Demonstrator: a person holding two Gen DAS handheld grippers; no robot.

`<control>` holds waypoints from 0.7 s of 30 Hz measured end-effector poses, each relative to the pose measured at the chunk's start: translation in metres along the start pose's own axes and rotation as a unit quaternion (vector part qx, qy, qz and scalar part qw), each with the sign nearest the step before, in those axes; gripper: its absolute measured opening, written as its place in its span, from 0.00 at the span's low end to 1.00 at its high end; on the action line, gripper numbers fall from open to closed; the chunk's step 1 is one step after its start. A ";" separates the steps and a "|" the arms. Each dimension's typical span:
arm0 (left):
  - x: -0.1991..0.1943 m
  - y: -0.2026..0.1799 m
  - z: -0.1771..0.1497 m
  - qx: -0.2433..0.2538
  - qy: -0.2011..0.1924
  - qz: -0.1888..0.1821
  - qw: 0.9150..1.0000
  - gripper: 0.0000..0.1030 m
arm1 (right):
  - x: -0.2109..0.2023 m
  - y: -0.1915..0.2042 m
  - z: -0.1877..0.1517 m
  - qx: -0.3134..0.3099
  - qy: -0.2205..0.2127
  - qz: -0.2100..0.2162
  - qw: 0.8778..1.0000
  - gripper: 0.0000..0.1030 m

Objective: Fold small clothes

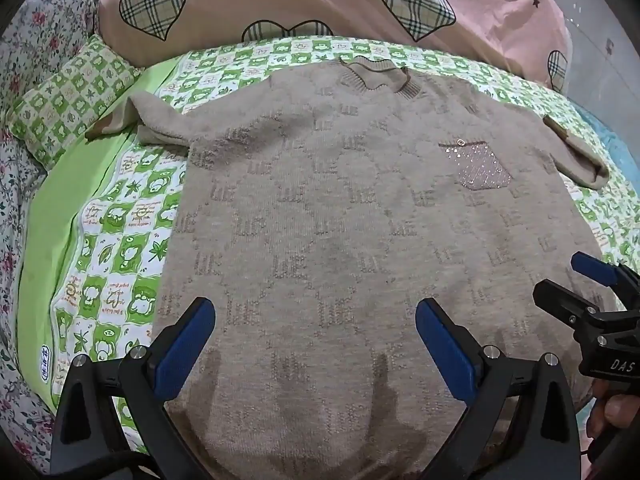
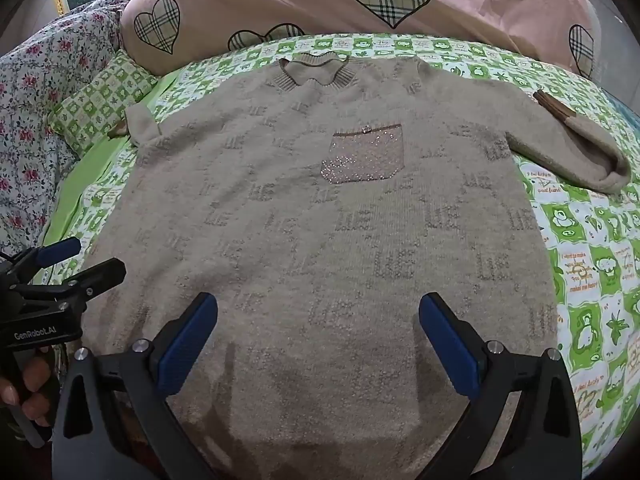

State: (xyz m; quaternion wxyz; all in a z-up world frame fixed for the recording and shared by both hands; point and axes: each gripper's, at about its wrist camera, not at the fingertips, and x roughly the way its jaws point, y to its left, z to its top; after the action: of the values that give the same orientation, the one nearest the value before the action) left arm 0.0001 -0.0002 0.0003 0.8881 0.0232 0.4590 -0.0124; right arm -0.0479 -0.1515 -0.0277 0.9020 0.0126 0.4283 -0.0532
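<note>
With my left gripper (image 1: 316, 338) and right gripper (image 2: 318, 334) both spread wide and empty above the hem, I judge folding not begun: the beige sweater (image 2: 320, 216) lies flat, face up on the green checked sheet (image 2: 580, 264), its hem hidden below frame.

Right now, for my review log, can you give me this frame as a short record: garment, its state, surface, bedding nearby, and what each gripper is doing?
garment: beige knit sweater with a sparkly chest pocket
state: spread flat, front up, unfolded; both sleeves bent inward at the sides
surface: green-and-white checked bedsheet
nearby: pink quilt with plaid hearts beyond the collar; matching checked pillow
left gripper: jaws open, above the hem, holding nothing
right gripper: jaws open, above the hem, holding nothing
</note>
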 end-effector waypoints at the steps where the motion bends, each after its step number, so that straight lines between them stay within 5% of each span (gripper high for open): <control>1: 0.001 0.001 0.000 0.000 -0.002 0.000 1.000 0.98 | 0.000 0.000 0.000 0.000 -0.001 0.000 1.000 0.98; 21: -0.004 -0.002 -0.004 0.004 0.000 -0.001 1.000 0.98 | -0.003 -0.001 0.001 0.001 -0.023 0.007 1.000 0.98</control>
State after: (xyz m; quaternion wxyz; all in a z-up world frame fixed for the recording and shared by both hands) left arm -0.0058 -0.0024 0.0014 0.8882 0.0263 0.4585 -0.0147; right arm -0.0490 -0.1519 -0.0243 0.9118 0.0152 0.4075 -0.0480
